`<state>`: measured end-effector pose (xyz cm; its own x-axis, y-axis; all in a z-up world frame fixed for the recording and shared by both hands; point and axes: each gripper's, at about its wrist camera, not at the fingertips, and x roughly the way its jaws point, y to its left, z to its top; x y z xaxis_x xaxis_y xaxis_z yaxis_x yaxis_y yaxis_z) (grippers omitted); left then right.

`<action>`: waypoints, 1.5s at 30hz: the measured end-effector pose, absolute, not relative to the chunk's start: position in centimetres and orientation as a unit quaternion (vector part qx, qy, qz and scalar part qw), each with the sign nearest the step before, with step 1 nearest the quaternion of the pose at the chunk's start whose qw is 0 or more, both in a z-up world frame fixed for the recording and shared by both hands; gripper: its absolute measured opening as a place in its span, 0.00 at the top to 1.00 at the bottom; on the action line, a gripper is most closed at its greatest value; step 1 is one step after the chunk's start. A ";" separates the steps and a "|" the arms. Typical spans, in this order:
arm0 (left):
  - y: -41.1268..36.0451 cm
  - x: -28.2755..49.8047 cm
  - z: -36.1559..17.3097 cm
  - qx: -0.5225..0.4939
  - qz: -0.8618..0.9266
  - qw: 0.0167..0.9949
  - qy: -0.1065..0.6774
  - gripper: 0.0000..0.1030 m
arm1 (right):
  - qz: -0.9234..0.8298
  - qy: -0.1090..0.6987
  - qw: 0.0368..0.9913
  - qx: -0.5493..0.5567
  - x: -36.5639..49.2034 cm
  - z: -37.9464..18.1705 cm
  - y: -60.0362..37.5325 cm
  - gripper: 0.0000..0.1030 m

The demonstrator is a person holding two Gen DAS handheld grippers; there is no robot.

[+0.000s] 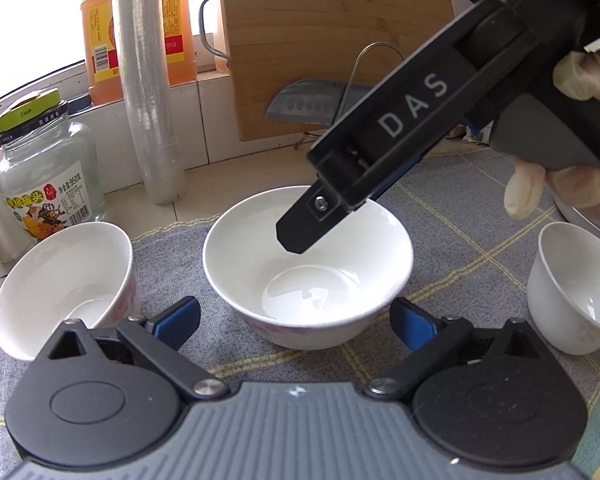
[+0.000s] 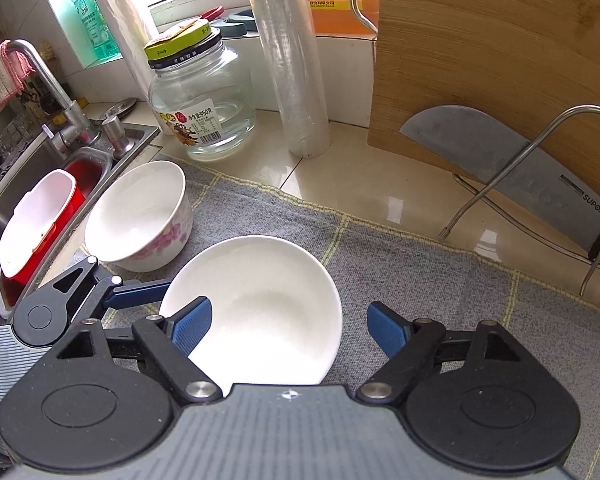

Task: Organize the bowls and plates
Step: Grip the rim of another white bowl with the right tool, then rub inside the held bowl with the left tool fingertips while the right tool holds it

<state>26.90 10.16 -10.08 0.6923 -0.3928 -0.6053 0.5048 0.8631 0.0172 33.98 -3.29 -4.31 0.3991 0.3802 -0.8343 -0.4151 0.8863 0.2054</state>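
Note:
A white bowl (image 1: pixel 308 264) stands on the grey checked mat (image 1: pixel 460 240) in the middle. My left gripper (image 1: pixel 294 322) is open, its blue pads on either side of the bowl's near wall, apart from it. My right gripper (image 2: pixel 288 330) is open above the same bowl (image 2: pixel 260 312); its left finger hangs over the bowl's inside. In the left wrist view the right gripper (image 1: pixel 300 236) comes in from the upper right over the bowl. A second white bowl with pink flowers (image 1: pixel 64 284) (image 2: pixel 140 216) stands at the left. A white cup (image 1: pixel 572 292) stands at the right.
A glass jar (image 2: pixel 200 96) and a roll of cling film (image 2: pixel 292 60) stand behind the mat. A bamboo cutting board (image 2: pixel 492 60) and a cleaver (image 2: pixel 508 172) lean in a wire rack at the back right. The sink (image 2: pixel 40 184) with a red container lies left.

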 end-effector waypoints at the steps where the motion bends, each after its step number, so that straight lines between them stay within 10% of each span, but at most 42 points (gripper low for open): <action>1: 10.1 26.9 -10.1 0.092 -0.247 0.915 0.305 0.04 | 0.238 0.496 0.835 -0.016 34.1 -4.4 -3.3 0.18; 45: 10.2 26.6 -9.9 0.095 -0.280 0.906 0.303 0.11 | 0.258 0.514 0.818 0.004 34.9 -4.7 -3.0 0.38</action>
